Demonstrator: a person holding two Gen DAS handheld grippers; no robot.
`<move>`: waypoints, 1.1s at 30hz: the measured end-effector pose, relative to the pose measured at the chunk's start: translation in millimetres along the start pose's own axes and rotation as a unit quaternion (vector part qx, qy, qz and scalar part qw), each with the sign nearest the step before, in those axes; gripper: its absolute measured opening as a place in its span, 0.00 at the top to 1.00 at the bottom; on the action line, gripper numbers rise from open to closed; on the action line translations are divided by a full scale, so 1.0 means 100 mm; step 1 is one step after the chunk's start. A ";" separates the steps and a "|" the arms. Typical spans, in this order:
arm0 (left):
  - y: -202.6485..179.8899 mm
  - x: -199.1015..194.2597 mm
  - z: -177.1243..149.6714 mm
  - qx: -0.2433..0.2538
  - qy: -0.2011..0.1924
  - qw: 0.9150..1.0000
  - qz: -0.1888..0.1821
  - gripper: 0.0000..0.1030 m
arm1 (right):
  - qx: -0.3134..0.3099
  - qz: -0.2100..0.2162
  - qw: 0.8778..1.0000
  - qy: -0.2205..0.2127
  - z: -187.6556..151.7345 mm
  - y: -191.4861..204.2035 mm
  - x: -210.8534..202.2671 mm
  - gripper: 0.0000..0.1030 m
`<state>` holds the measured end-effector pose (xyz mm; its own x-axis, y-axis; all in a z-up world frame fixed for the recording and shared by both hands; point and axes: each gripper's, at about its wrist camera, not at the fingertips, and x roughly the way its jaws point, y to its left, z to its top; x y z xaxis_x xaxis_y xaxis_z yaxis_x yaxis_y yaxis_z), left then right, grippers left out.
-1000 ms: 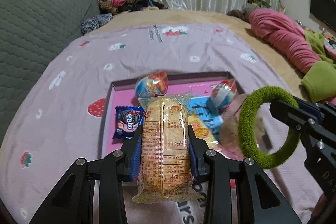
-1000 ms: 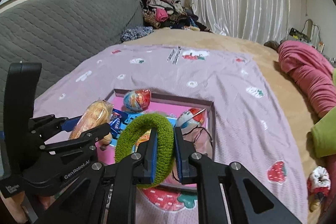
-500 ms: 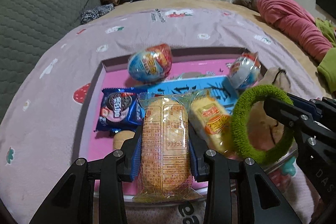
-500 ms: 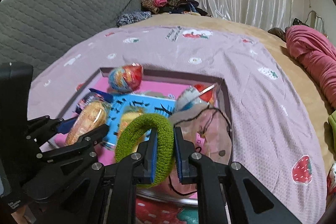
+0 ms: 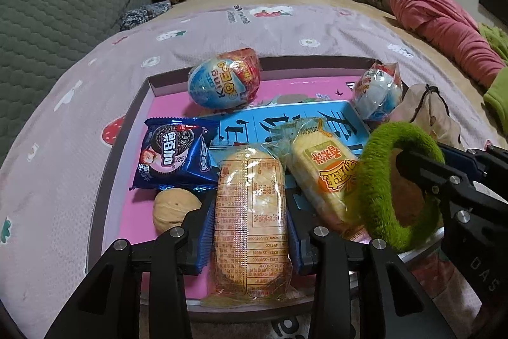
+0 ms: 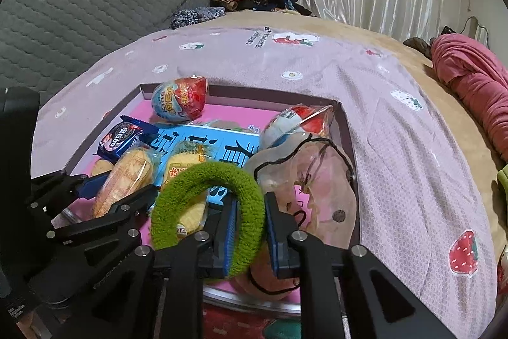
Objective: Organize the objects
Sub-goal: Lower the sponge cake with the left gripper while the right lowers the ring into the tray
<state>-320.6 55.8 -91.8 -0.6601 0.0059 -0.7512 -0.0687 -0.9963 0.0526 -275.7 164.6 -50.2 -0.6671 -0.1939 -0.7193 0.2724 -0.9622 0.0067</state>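
Your left gripper (image 5: 250,212) reaches forward and low over the near edge of the pink-lined tray (image 5: 139,104), its two fingers clamped on the long sides of a wrapped cake (image 5: 250,221), which lies lengthwise between the blue pads with its far end over the tray floor. Just left of that finger sits a walnut (image 5: 174,208), and behind it a blue cookie packet (image 5: 176,154). A second wrapped cake with orange print (image 5: 324,170) lies just right of the held one, on a blue card (image 5: 285,119). Your right gripper (image 6: 249,226) comes in beside the left one, angled toward the tray's near right part, its fingers pinched tight on one side of a green fuzzy hair ring (image 6: 206,202); the ring stands upright and its free loop hangs over the orange-print cake. In the left wrist view the same ring (image 5: 374,186) shows at the right, held by the other tool. Two foil-wrapped toy eggs rest in the tray, one at the far left (image 5: 225,78) and one at the far right (image 5: 377,94), with a clear drawstring pouch (image 6: 317,180) beside the right one.
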 end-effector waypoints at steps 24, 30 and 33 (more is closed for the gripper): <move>0.23 -0.40 -0.07 -0.019 0.007 1.000 0.003 0.25 | 0.007 -0.014 1.000 -0.007 0.01 -0.06 -0.19 0.39; 0.23 -0.53 -0.07 -0.017 -0.001 1.000 0.001 0.24 | 0.002 -0.020 1.000 -0.013 0.03 -0.03 -0.30 0.34; 0.23 -0.63 -0.05 -0.017 -0.015 1.000 0.009 0.23 | 0.003 -0.021 1.000 -0.023 0.05 -0.03 -0.38 0.33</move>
<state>-276.4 31.7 -46.5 -0.6832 -0.0106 -0.7302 -0.0312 -0.9986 0.0437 -254.4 173.6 -19.6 -0.7088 -0.1626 -0.6864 0.2405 -0.9705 -0.0185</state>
